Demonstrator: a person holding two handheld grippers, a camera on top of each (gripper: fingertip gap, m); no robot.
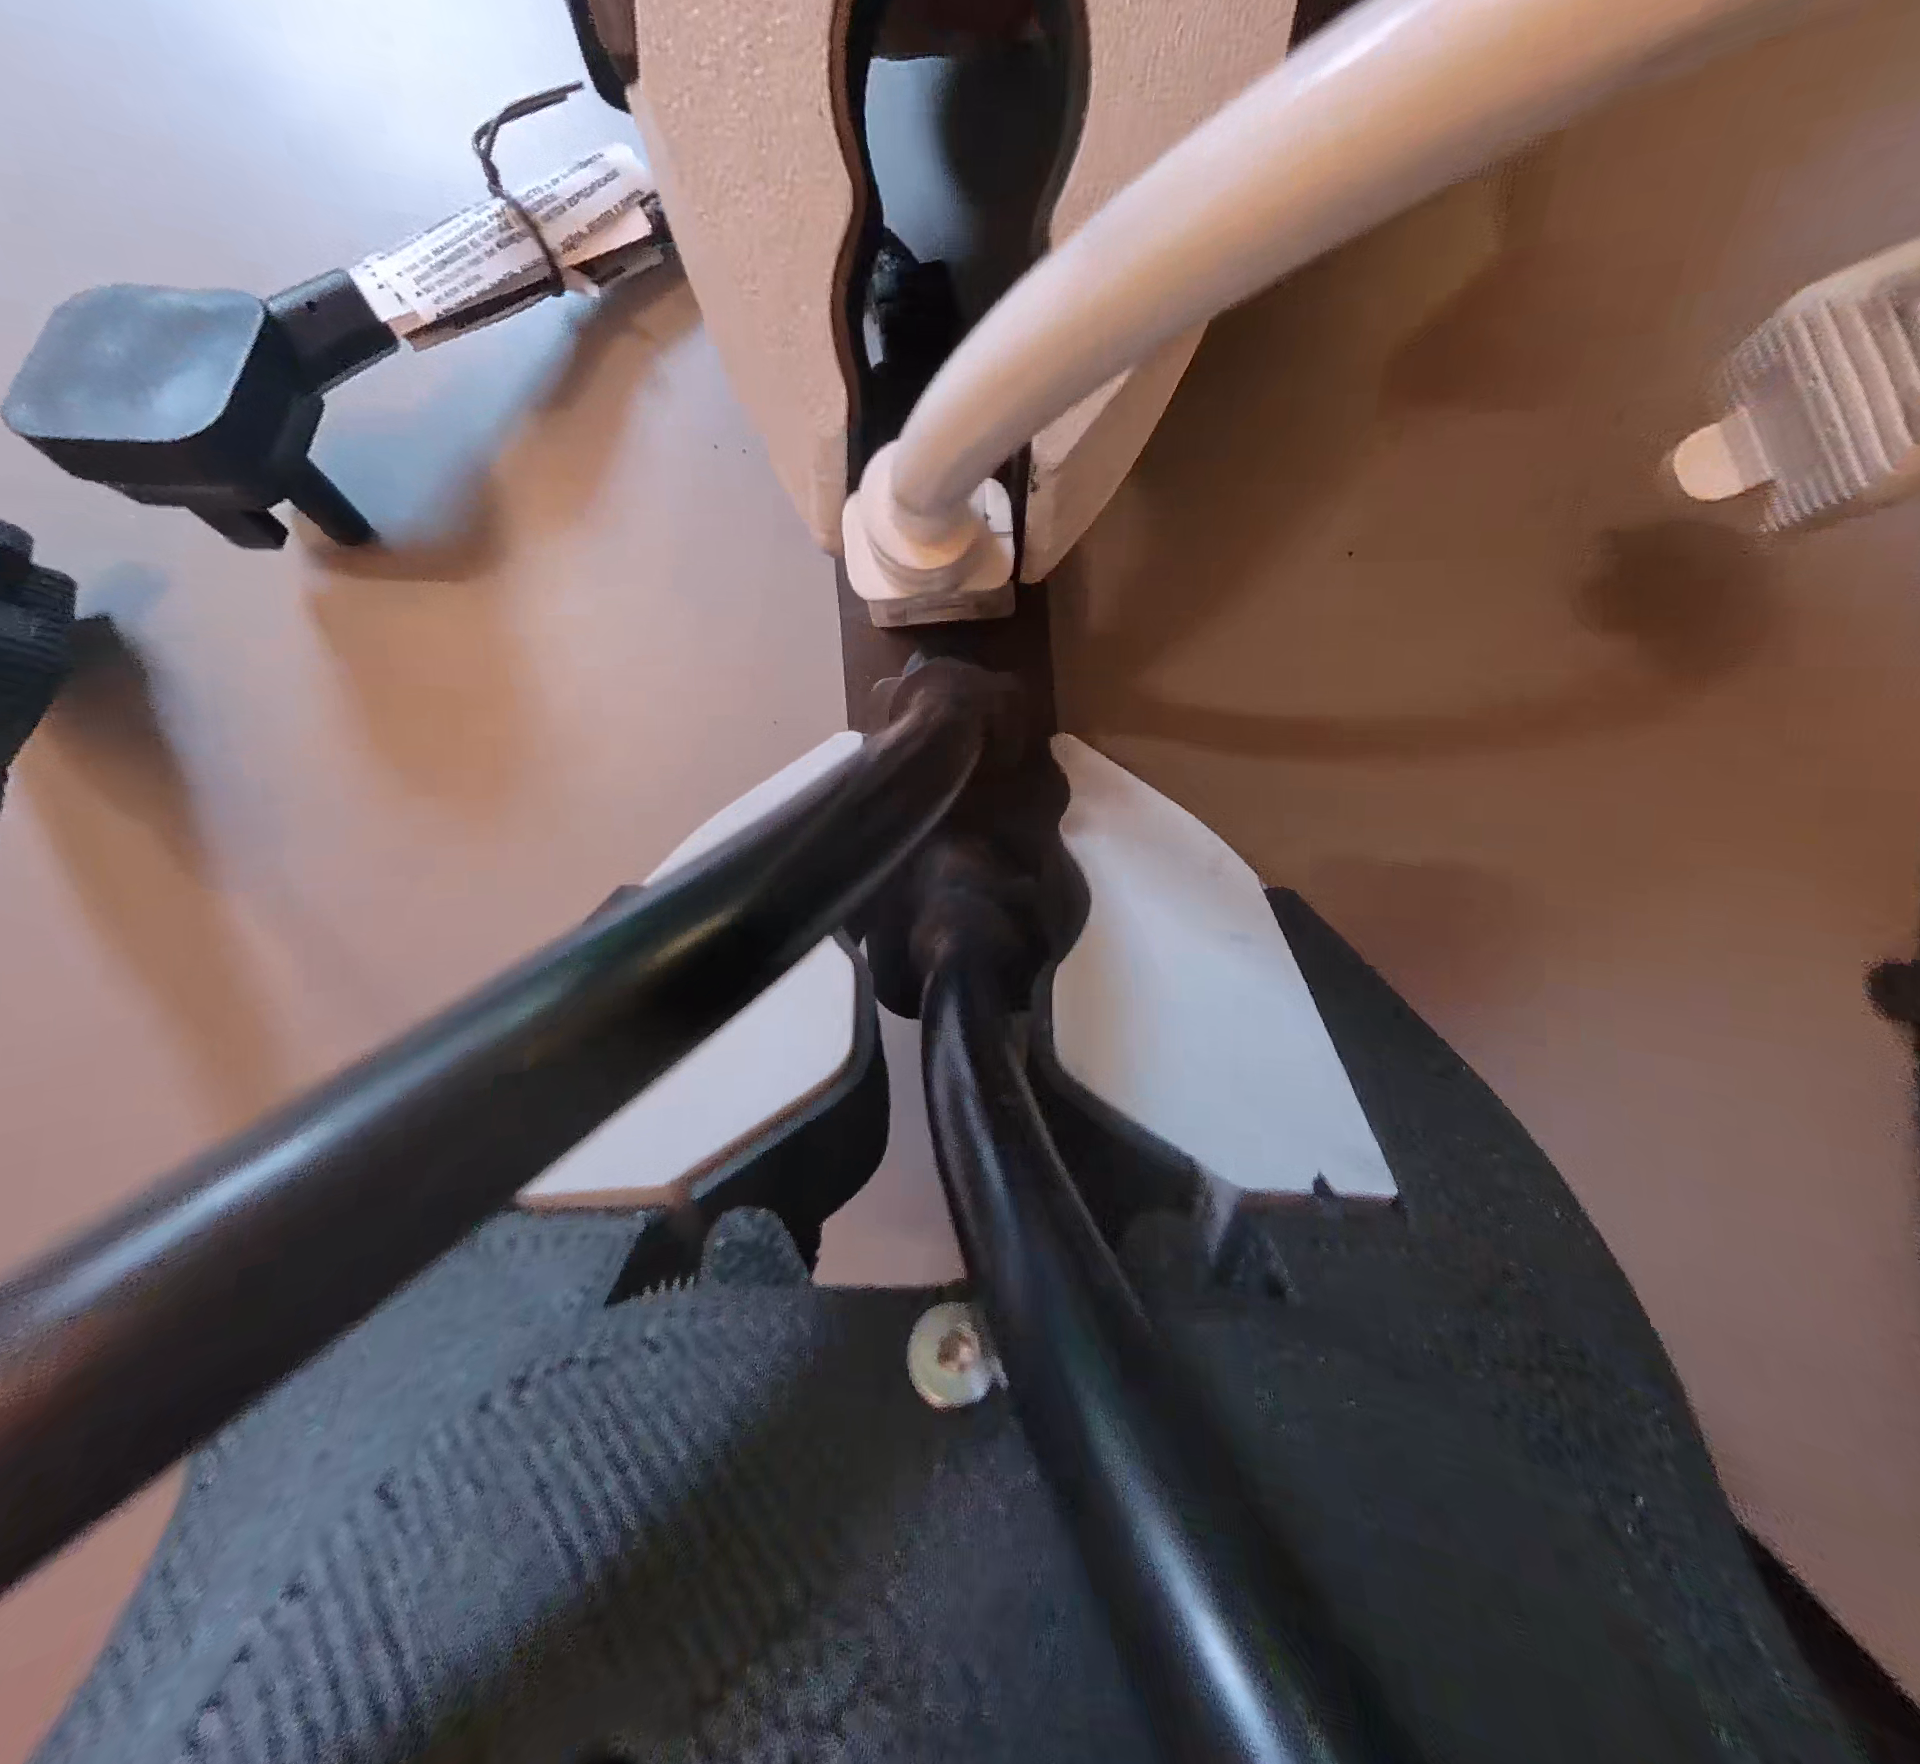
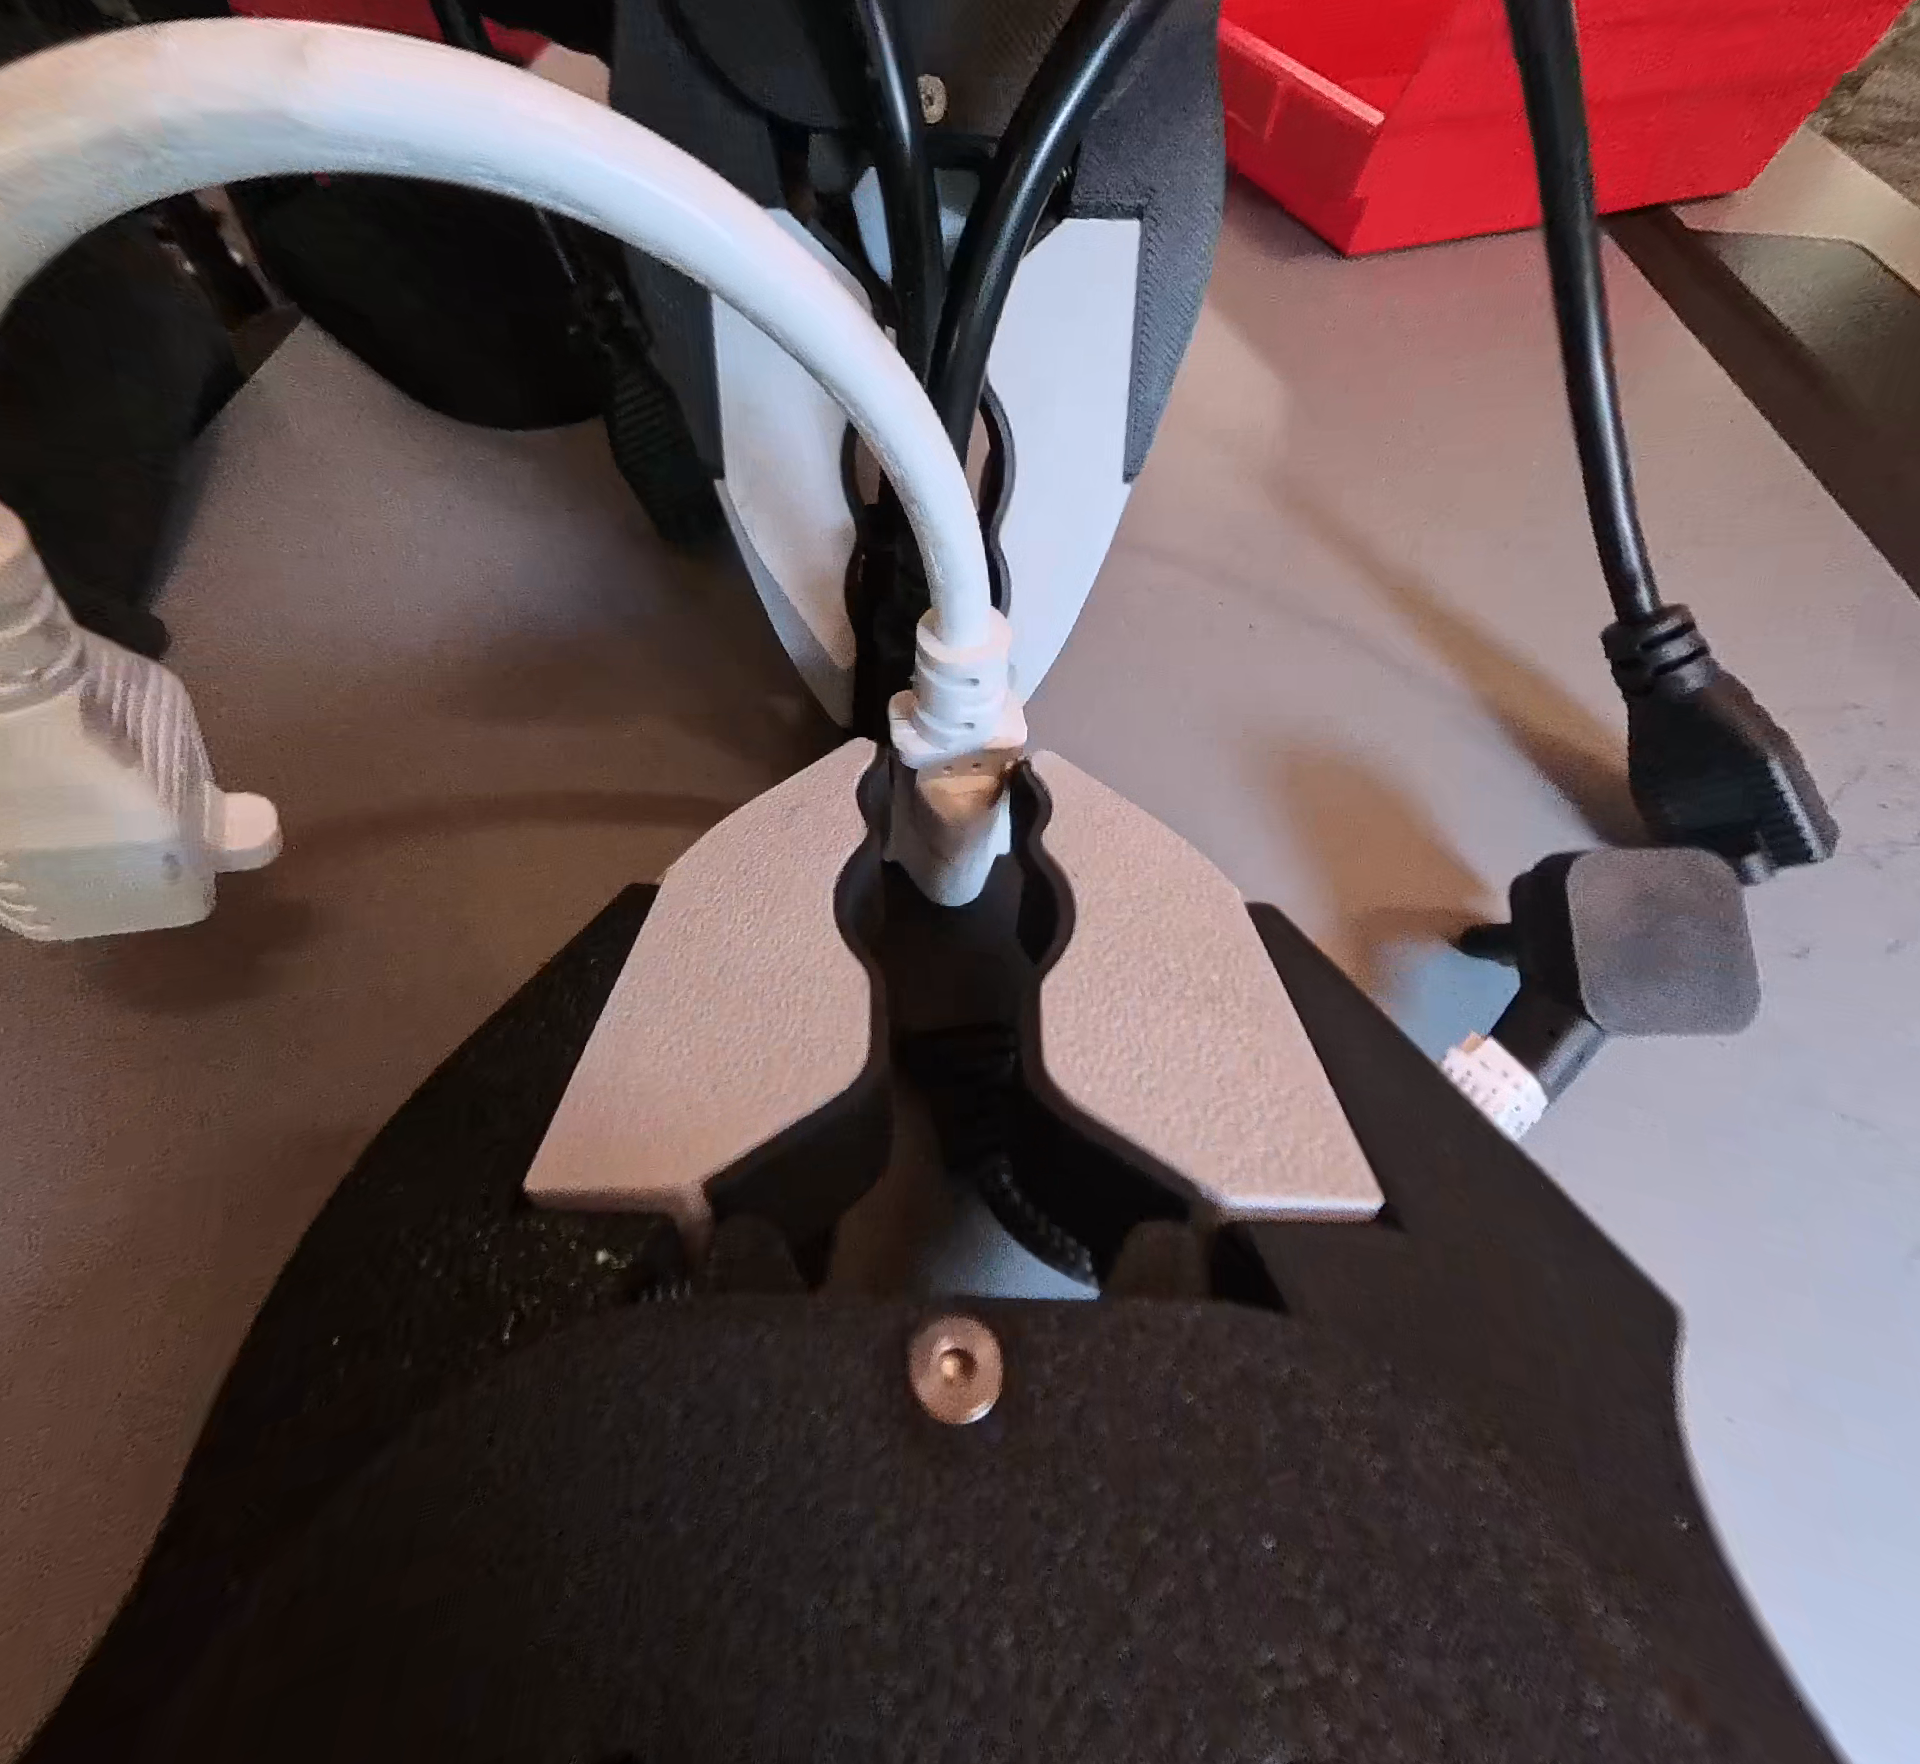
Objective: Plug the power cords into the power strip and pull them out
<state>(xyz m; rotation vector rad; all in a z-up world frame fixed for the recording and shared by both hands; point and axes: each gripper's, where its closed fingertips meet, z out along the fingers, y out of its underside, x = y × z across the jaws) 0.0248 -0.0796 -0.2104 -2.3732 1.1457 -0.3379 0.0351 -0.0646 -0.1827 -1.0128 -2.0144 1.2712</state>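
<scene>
Far left on table [image 1: 416, 779]: loose black plug [image 1: 156, 395], prongs free, label-wrapped cord behind it. Centre: narrow dark power strip [image 1: 951, 660] running btwn both grippers, two black cords [image 1: 520, 1039] seated in it, arching toward cam. Left gripper [image 1: 961, 779] closed, apparently clamping the strip's sides by the black plugs; exact contact hard to tell. Opposite, right gripper [image 2: 956, 779] shut tight on white plug [image 1: 925, 561], itself seated in the strip. Far right: spare white connector [image 1: 1818, 405], lying well apart. Prob. pull-out stage for the white cord, or just plugged; can't say. Next: straight pull along the prongs, no twist, w/ left pinning strip down.
</scene>
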